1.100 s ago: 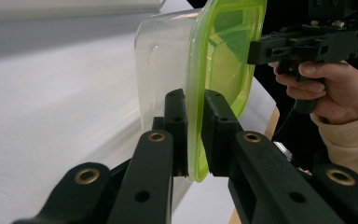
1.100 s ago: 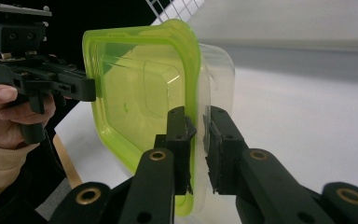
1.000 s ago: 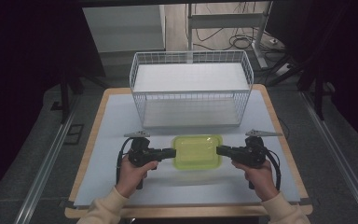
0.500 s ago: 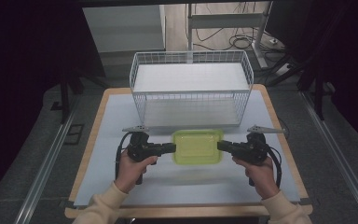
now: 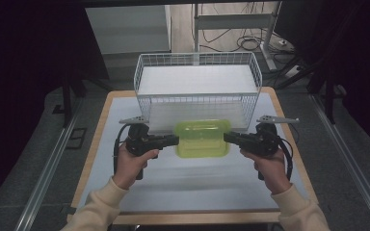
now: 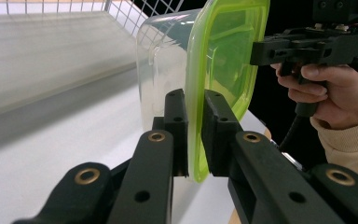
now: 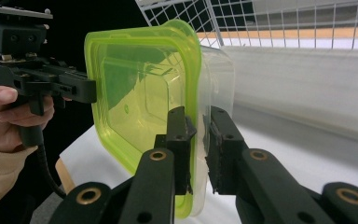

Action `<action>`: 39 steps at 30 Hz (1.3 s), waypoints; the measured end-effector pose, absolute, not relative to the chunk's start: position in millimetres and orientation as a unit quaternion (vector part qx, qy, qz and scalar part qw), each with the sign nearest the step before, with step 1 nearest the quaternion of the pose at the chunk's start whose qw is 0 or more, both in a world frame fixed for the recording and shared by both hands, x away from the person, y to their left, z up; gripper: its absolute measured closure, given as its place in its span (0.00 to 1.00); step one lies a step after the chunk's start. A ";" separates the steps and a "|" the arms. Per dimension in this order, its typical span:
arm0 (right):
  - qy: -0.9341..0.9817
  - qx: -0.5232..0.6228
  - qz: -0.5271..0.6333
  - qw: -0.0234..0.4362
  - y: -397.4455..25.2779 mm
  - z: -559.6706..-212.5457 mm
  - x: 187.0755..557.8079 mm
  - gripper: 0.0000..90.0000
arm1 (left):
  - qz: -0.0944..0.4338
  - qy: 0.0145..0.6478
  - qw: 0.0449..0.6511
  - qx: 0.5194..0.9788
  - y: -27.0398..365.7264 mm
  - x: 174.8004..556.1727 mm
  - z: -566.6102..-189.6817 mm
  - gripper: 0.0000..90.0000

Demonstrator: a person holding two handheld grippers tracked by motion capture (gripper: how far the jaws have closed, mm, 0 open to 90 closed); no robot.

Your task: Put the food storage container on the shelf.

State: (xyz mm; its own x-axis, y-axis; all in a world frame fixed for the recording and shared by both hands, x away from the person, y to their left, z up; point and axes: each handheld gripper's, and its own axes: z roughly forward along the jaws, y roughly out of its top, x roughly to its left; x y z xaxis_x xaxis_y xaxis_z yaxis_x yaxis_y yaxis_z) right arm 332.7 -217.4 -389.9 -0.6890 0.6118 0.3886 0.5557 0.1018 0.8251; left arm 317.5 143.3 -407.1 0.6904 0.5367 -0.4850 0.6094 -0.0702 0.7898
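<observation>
No readable text, label, brand, number or sign appears in any view

Occluded and cropped regions around the held container.

The green lid (image 5: 202, 138) hides the clear container body in the high view. The rim's clamped stretch (image 6: 195, 140) sits behind black jaws. The person's forearms (image 5: 101, 209) are cut by the bottom edge. Wire basket (image 7: 279, 21) is cropped at the top edge.

Wood-edged table (image 5: 101, 144), white top; wire basket (image 5: 197, 86) on it.
</observation>
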 end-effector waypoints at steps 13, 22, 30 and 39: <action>0.745 0.390 0.539 0.039 -212.8 -369.1 341.1 0.89 | -0.038 0.396 0.568 0.721 146.7 328.7 -392.6 0.91; 0.747 0.390 0.537 0.049 -211.0 -353.7 351.1 0.89 | -0.034 0.393 0.571 0.720 147.4 341.1 -379.6 0.91; 0.749 0.389 0.533 0.057 -207.1 -339.9 360.6 0.89 | -0.029 0.394 0.570 0.720 149.7 351.5 -367.0 0.91; 0.749 0.388 0.533 0.061 -204.2 -332.0 370.0 0.89 | -0.022 0.396 0.569 0.720 150.9 358.4 -358.2 0.91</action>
